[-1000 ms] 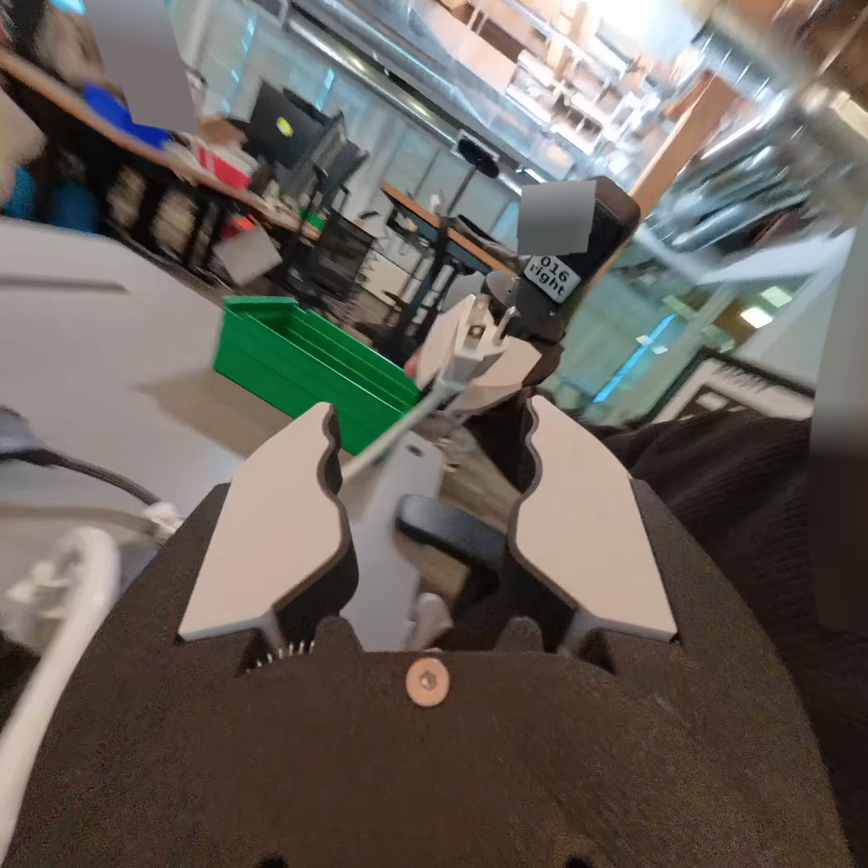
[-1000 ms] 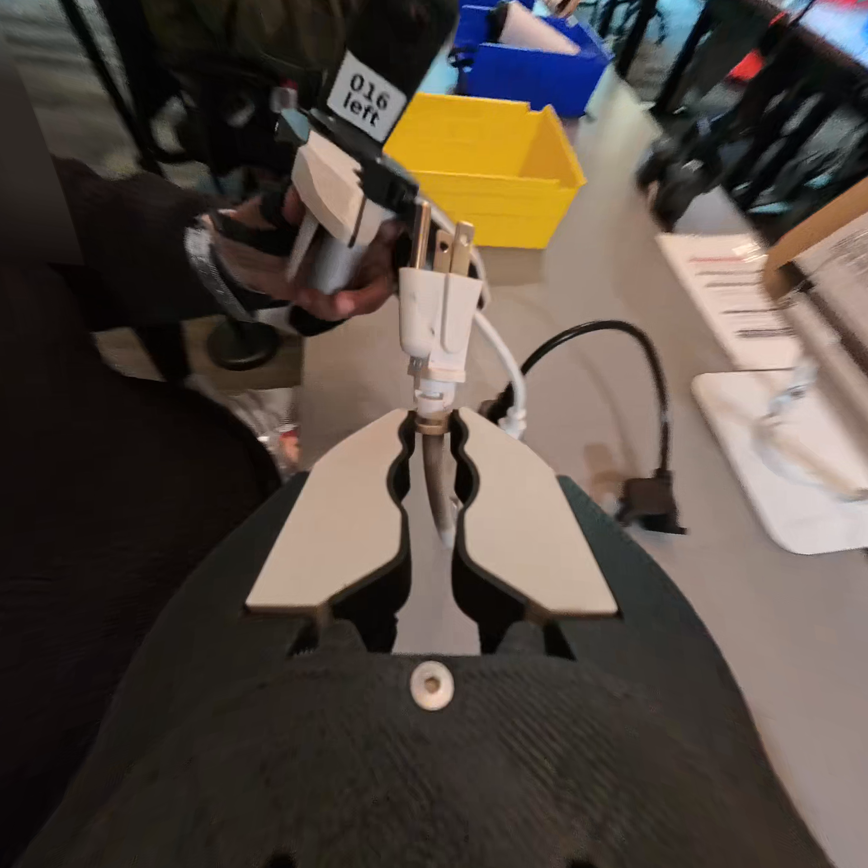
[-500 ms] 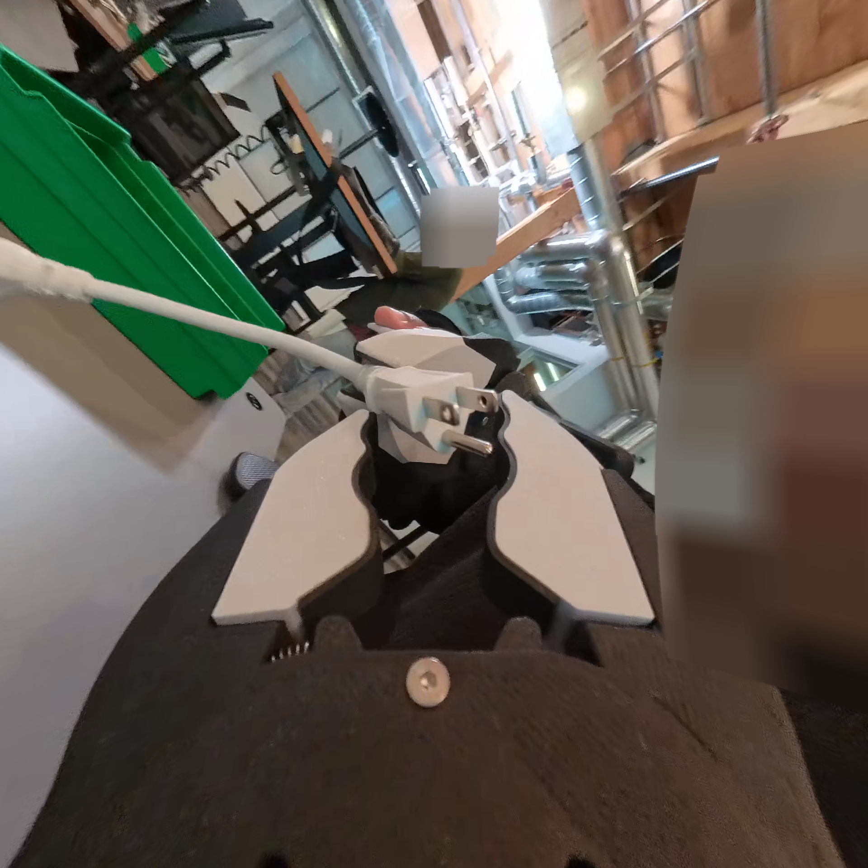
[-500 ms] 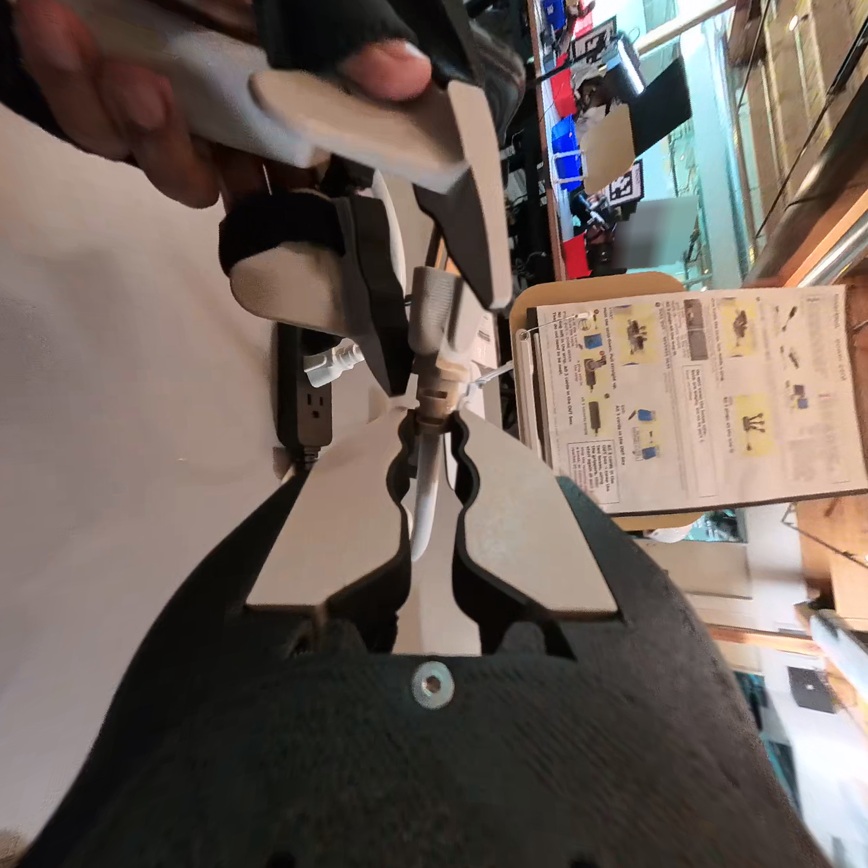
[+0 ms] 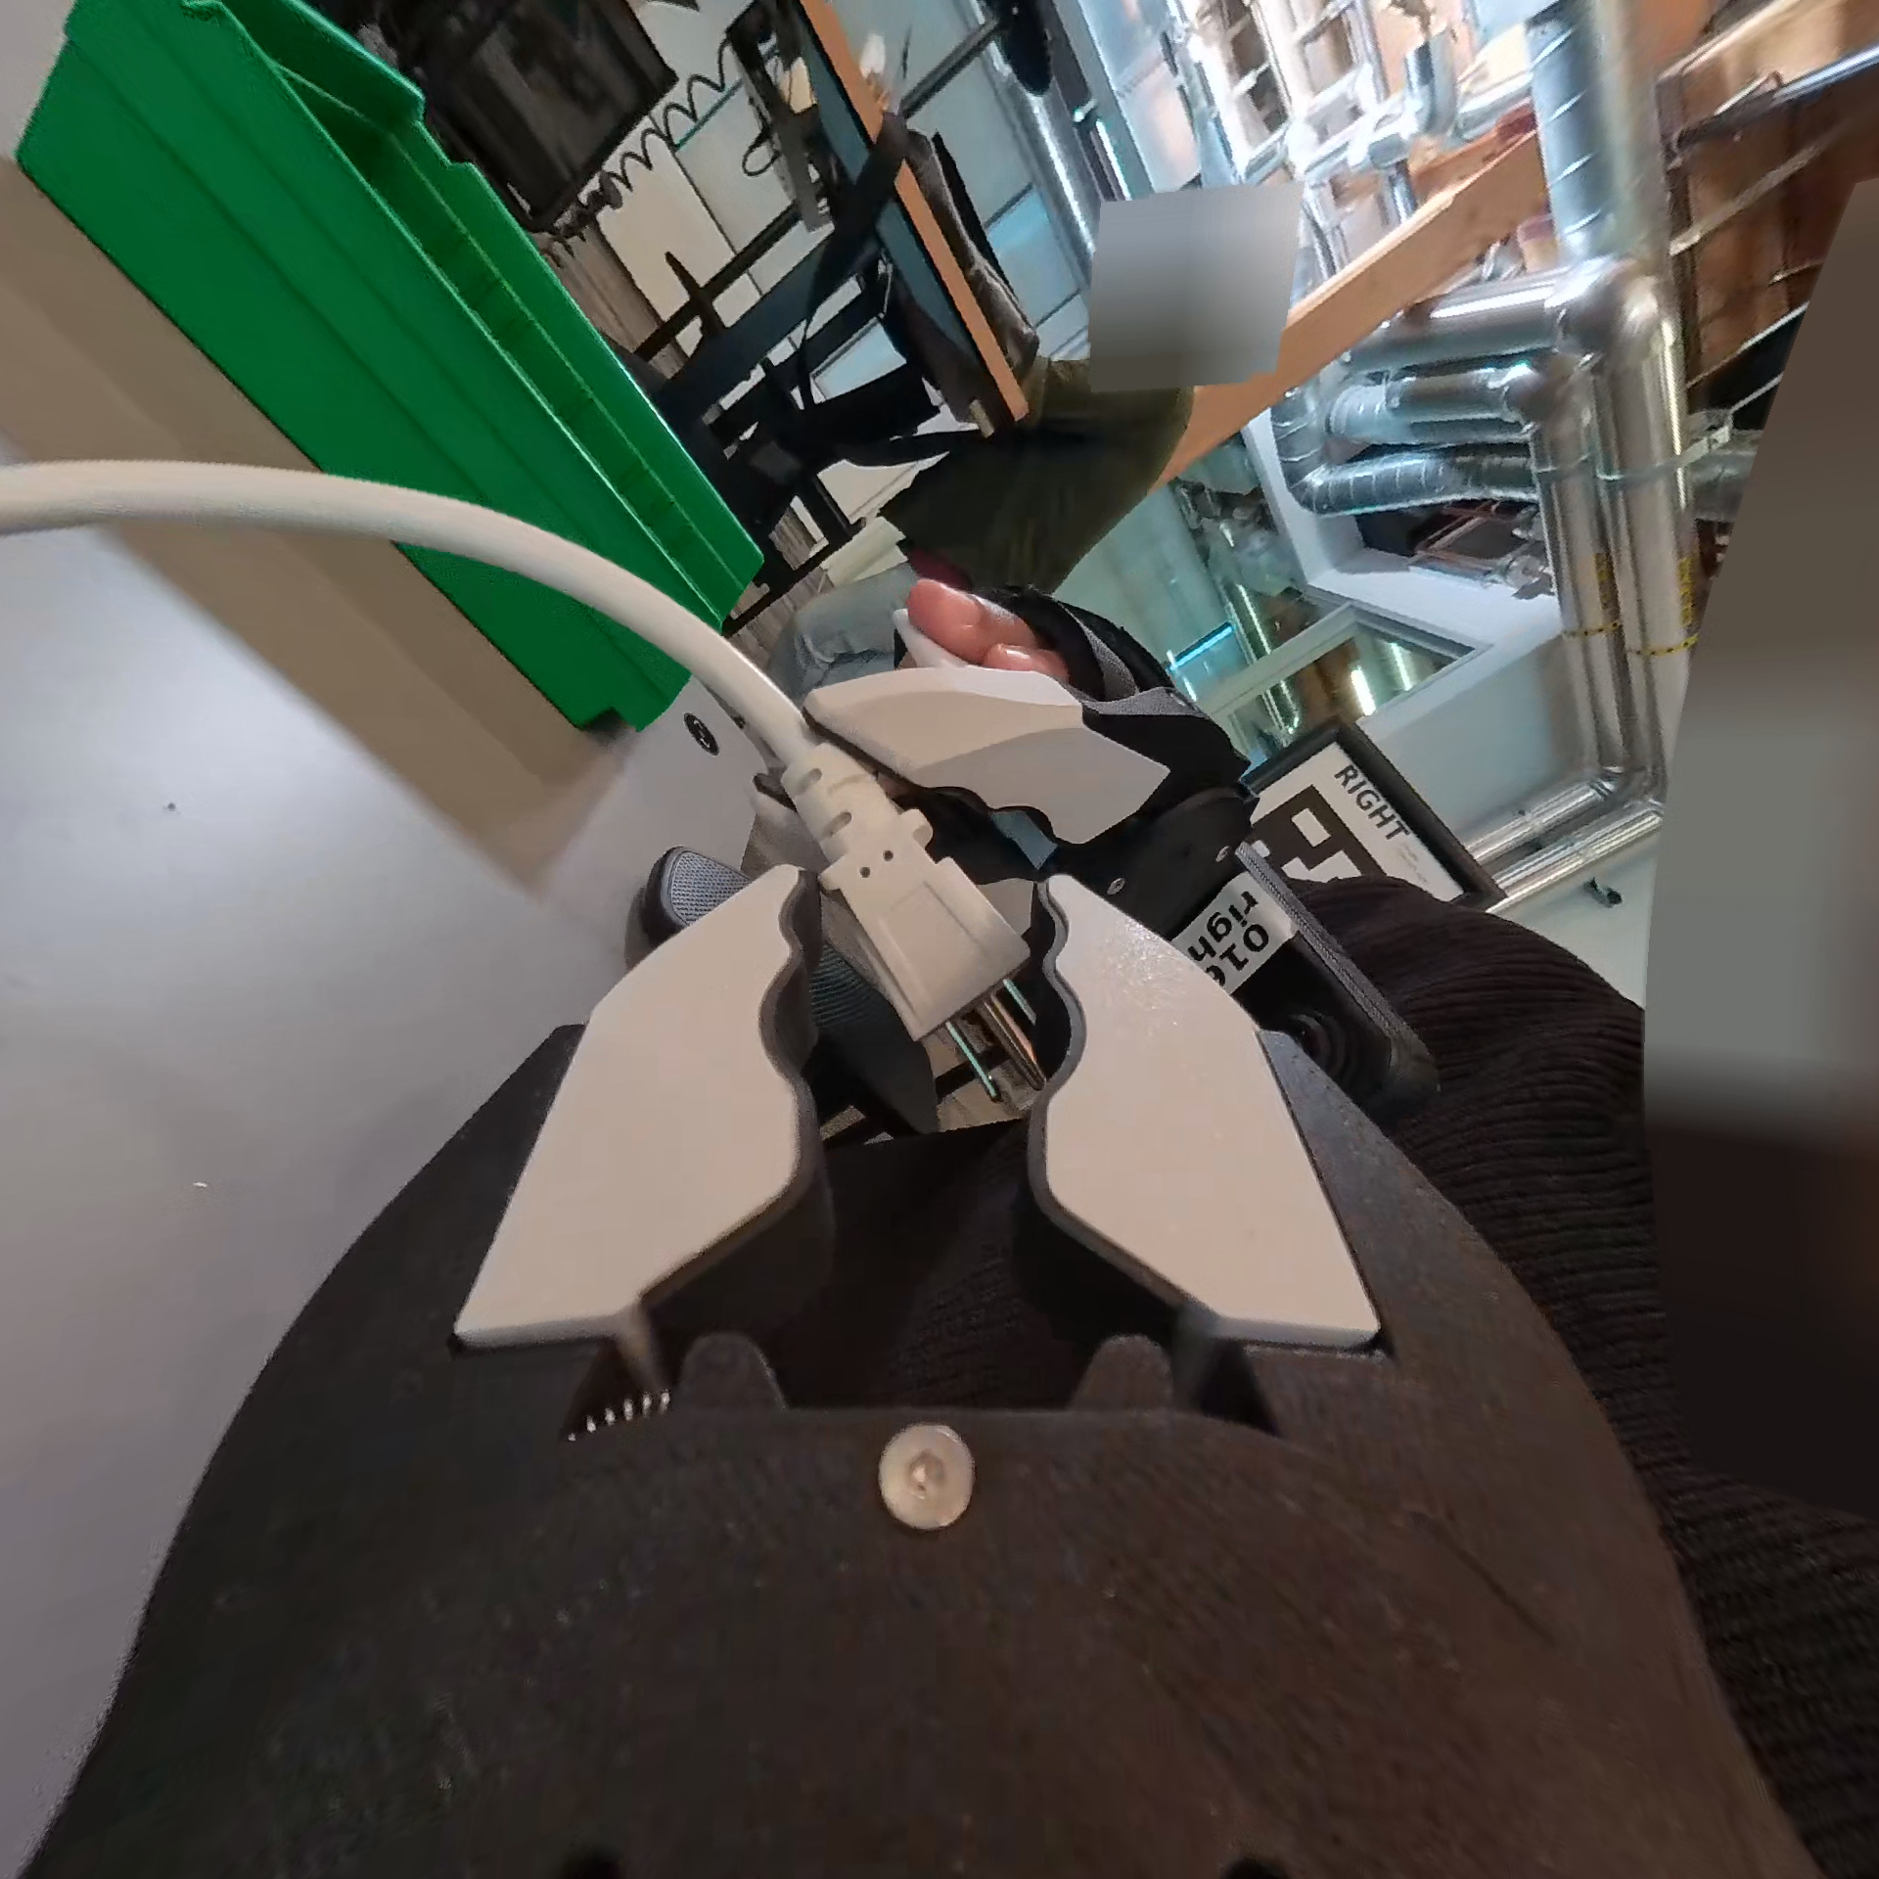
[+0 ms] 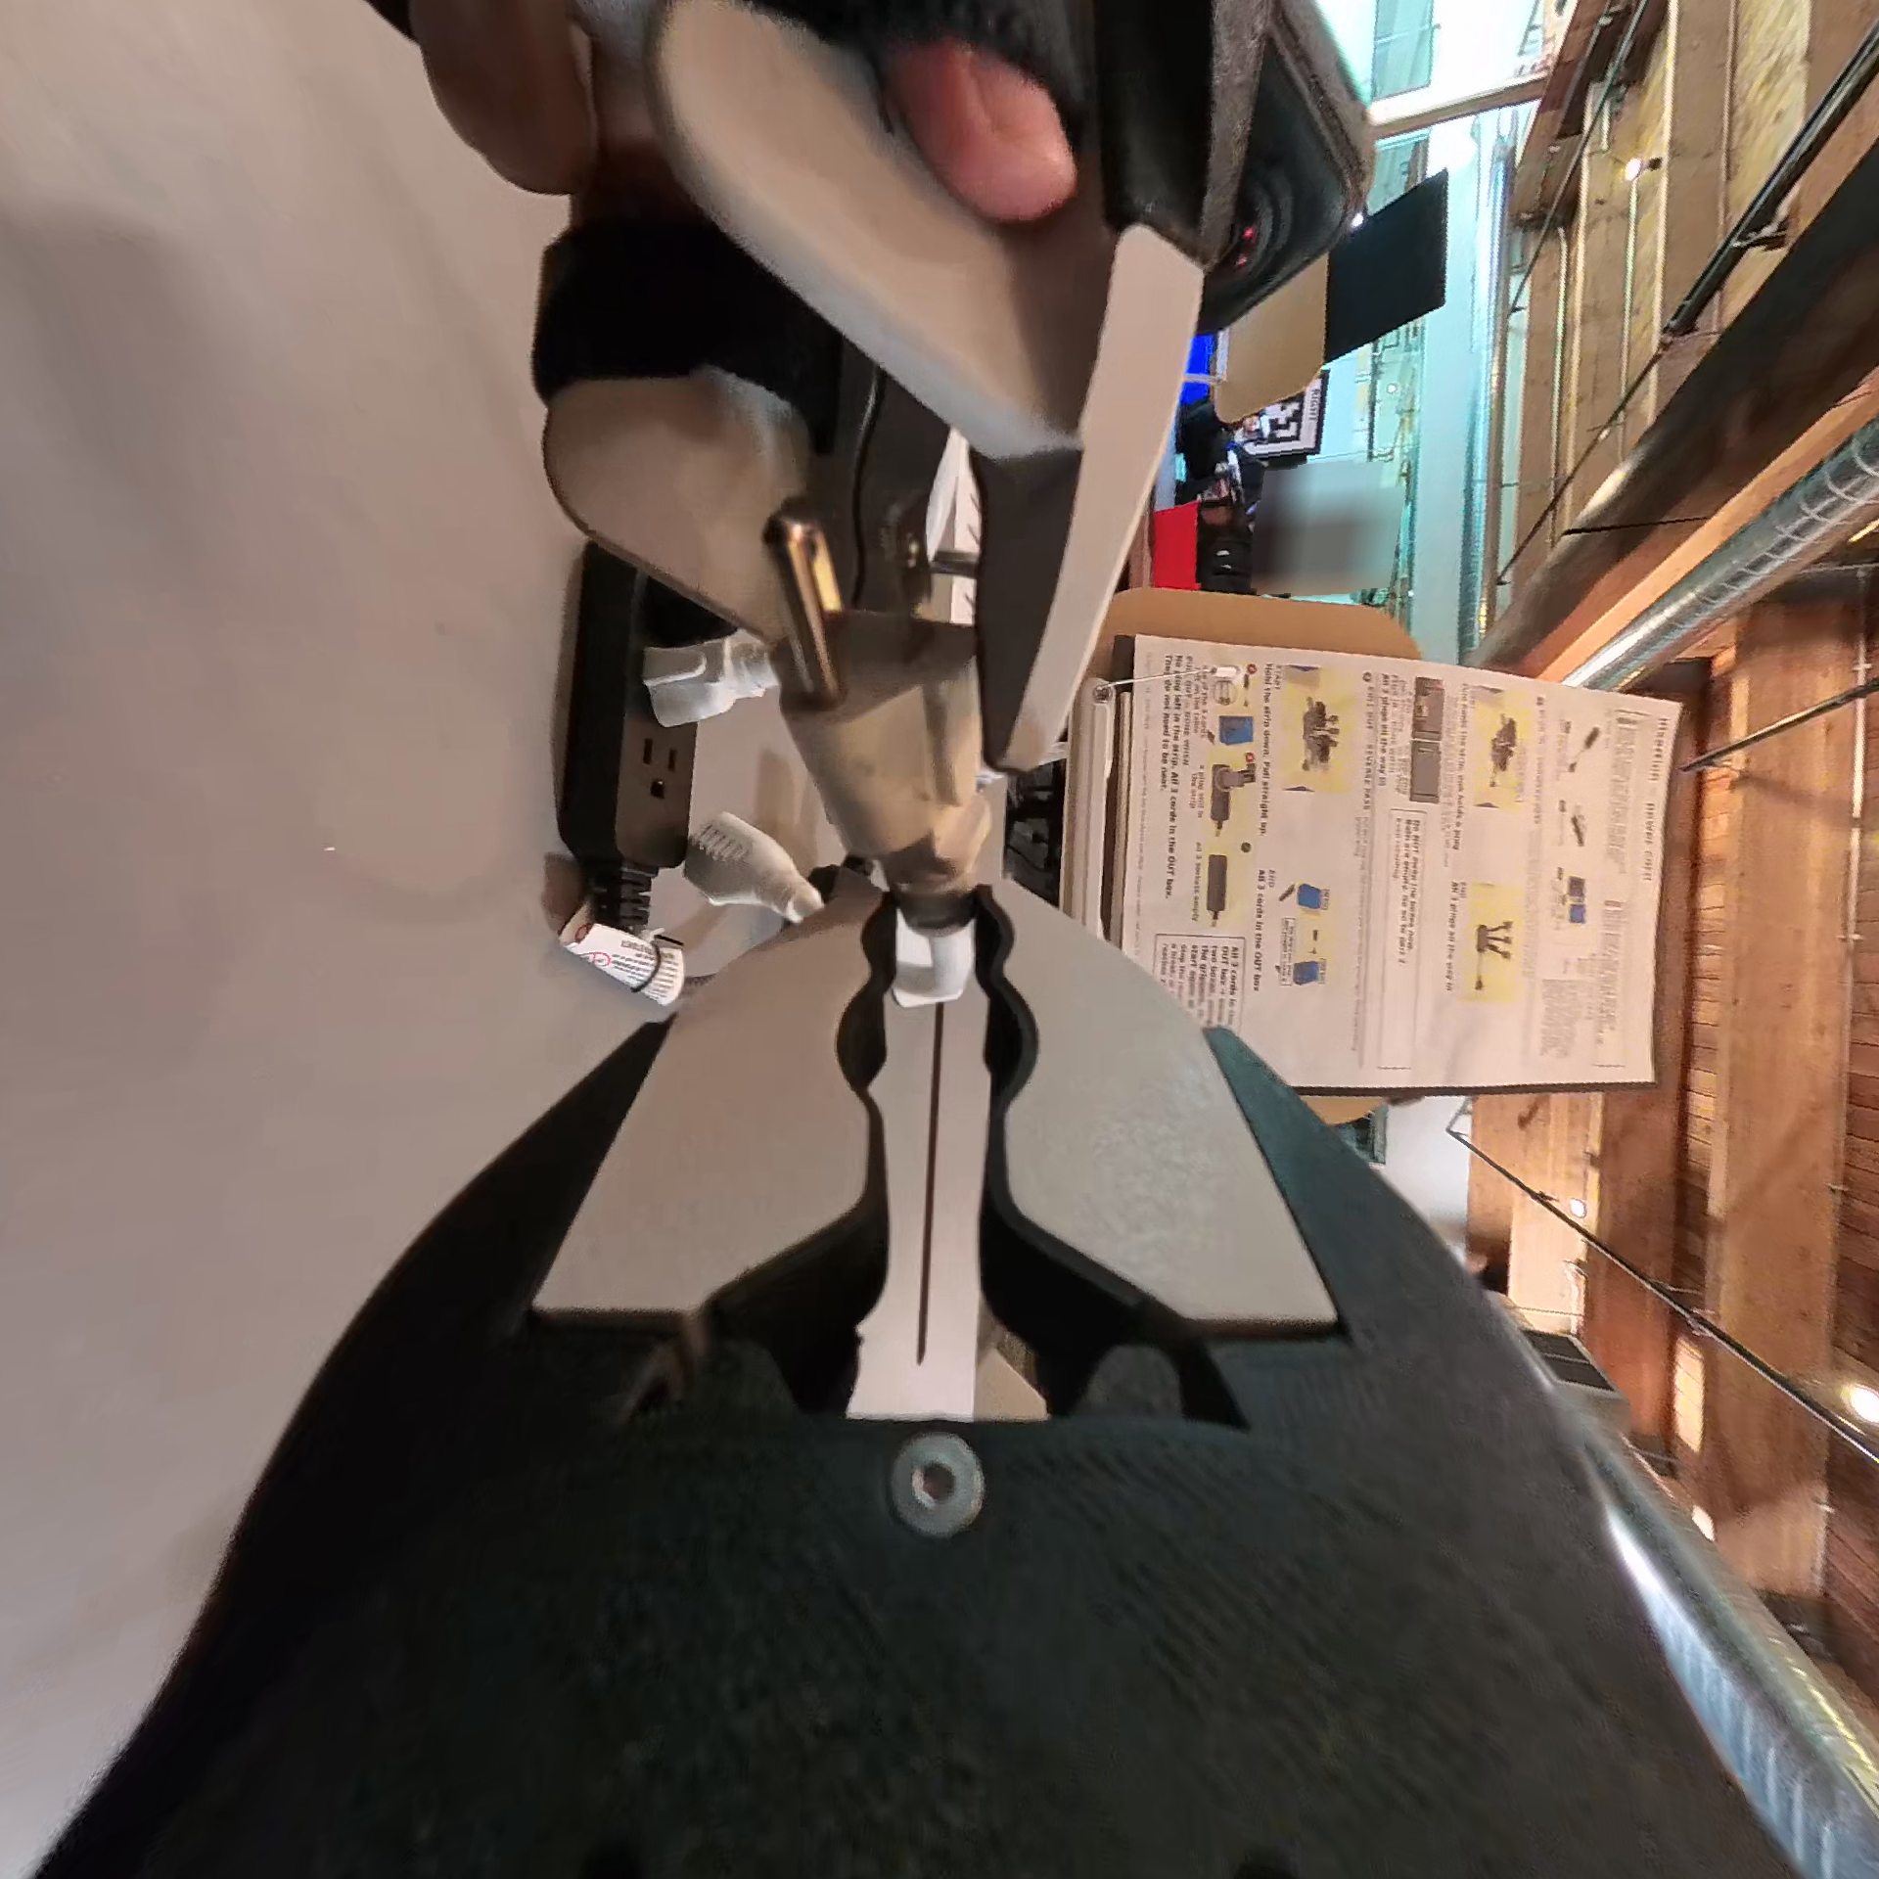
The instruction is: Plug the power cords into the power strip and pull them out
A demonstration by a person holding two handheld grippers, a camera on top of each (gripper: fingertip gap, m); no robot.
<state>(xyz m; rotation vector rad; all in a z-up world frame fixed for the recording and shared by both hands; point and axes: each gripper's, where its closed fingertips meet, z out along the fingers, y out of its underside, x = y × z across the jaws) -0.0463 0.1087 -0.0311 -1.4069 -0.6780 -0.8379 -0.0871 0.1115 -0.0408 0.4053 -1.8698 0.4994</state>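
Note:
A white plug [image 5: 915, 935] on a white cord [image 5: 427, 519] sits between the fingers of my left gripper [image 5: 920, 905], prongs pointing back at the camera. The left jaws stand close on either side of the plug with narrow gaps. My right gripper [image 6: 925, 915] is shut on the cord's strain relief [image 6: 927, 961] just behind the plug [image 6: 895, 752]. It also shows in the left wrist view [image 5: 976, 742]. The black power strip [image 6: 630, 752] lies on the table beyond, with a white plug [image 6: 702, 676] in it and another plug [image 6: 747, 864] loose beside it.
A green bin [image 5: 407, 336] stands on the grey table [image 5: 203, 966] past the cord. A board with a printed instruction sheet [image 6: 1373, 864] stands behind the strip. A dark sleeve [image 5: 1474, 1068] is close on the right of the left gripper.
The left gripper has come in around the plug and its jaws have narrowed. The plug has turned so its prongs face the left camera. The right gripper still holds the cord.

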